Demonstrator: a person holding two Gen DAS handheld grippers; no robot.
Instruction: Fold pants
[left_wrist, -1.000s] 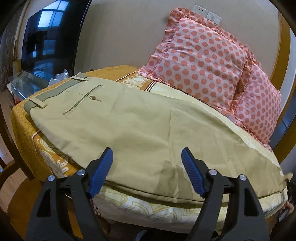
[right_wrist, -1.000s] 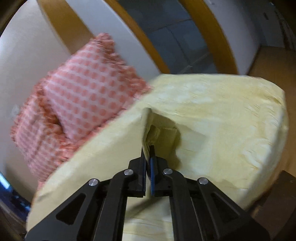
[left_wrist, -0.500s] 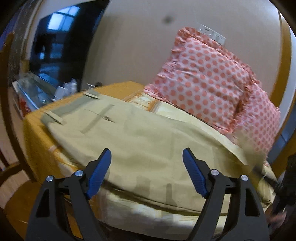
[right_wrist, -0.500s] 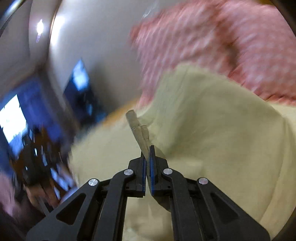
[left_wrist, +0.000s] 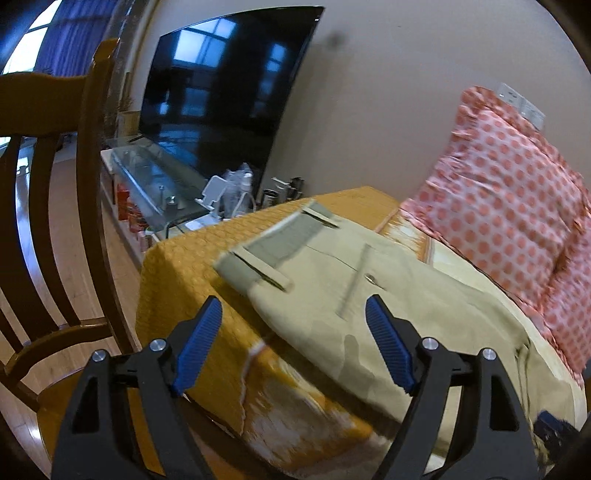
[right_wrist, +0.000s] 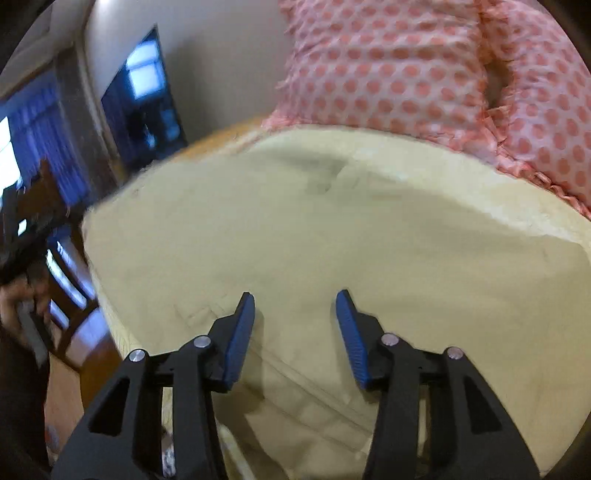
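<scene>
Khaki pants (left_wrist: 388, 295) lie flat on a bed, waistband with belt loops (left_wrist: 280, 240) toward the far left, a buttoned back pocket showing. My left gripper (left_wrist: 295, 343) is open and empty, hovering near the bed's front edge by the seat of the pants. In the right wrist view the pants (right_wrist: 332, 229) fill the middle as a wide pale cloth. My right gripper (right_wrist: 295, 328) is open and empty just above the cloth, near a folded hem edge (right_wrist: 295, 384).
Two pink polka-dot pillows (left_wrist: 517, 192) (right_wrist: 424, 66) stand against the wall behind the pants. A mustard-yellow bedspread (left_wrist: 192, 266) covers the bed. A wooden chair (left_wrist: 55, 221) is at the left. A dark TV (left_wrist: 221, 88) and a cluttered glass stand (left_wrist: 155, 177) lie beyond.
My right gripper was shut on a pant-leg end, carried it over the pants, and has now opened and let it go. My left gripper stayed open and swung left toward the waistband.
</scene>
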